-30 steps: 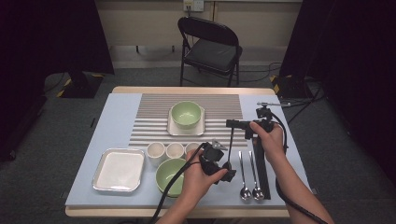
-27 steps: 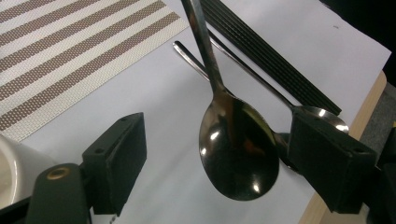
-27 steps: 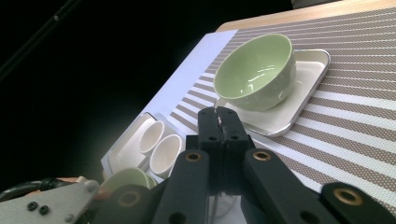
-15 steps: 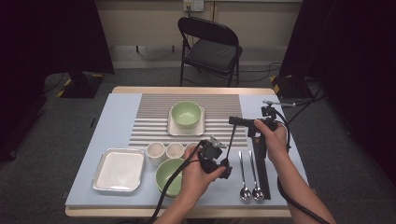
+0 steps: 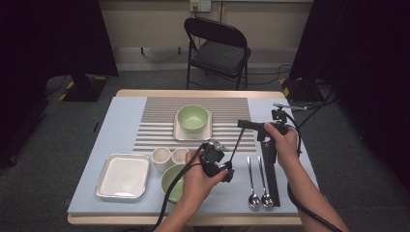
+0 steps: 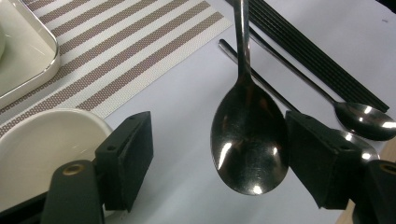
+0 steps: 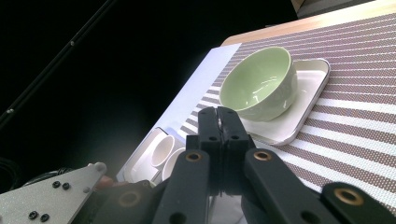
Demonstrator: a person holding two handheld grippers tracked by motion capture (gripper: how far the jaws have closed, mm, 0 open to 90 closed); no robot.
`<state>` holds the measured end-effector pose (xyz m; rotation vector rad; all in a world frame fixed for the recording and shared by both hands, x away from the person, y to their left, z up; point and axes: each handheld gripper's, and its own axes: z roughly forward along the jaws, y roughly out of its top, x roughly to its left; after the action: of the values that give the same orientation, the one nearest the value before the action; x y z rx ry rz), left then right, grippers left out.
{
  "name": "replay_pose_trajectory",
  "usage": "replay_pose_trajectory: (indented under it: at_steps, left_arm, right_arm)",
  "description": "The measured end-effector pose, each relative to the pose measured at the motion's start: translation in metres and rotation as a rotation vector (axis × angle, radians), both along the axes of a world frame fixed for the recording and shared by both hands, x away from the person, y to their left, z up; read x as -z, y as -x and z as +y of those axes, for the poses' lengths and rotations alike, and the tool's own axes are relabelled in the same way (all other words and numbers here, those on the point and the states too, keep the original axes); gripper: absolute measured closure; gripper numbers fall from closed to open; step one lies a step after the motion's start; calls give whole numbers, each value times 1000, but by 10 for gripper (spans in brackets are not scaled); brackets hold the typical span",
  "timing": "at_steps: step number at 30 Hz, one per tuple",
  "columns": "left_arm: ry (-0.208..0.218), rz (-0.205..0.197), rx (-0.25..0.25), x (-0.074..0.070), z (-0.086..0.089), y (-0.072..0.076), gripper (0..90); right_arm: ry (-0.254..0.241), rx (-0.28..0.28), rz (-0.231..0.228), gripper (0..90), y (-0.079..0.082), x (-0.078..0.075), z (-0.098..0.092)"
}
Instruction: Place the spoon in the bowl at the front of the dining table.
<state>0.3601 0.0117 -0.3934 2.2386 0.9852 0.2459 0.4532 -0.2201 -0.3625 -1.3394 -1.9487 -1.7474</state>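
Between the left tool's (image 6: pixel 219 158) wide-apart, just-narrowing pads hangs a spoon (image 6: pixel 248 135) — its handle clenched by the right tool (image 5: pixel 241 123); close squarely on the bowl before releasing.

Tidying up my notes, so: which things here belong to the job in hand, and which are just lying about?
In the job:
- held spoon, pinched in the right gripper
- left gripper, jaws just been closing round the spoon's bowl, not yet touching

Lying about:
- two spoons
- chopsticks
- far green bowl
- near green bowl
- cups
- tray
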Motion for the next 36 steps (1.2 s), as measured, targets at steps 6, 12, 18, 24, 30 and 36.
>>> replay_pose_trajectory:
  at_steps: [6,12,18,24,30,36]
  left_arm:
    - [-5,-2,-16,-2,4,-1,259]
    - [0,1,-17,-1,7,-2,259]
    - [-9,2,-24,-1,12,-3,259]
    - [2,0,-45,-1,20,-4,261]
    - [1,-4,-43,-2,22,-4,270]
    - [4,5,-25,-3,25,-4,269]
  right_arm:
    - [-5,0,-1,900,-1,-1,0]
    - [-7,4,4,900,-1,-2,0]
    - [-11,-4,8,900,-2,-1,1]
    - [-20,-6,12,900,-2,0,1]
    - [-27,-1,17,900,-2,0,3]
    - [-39,24,22,900,-5,0,5]
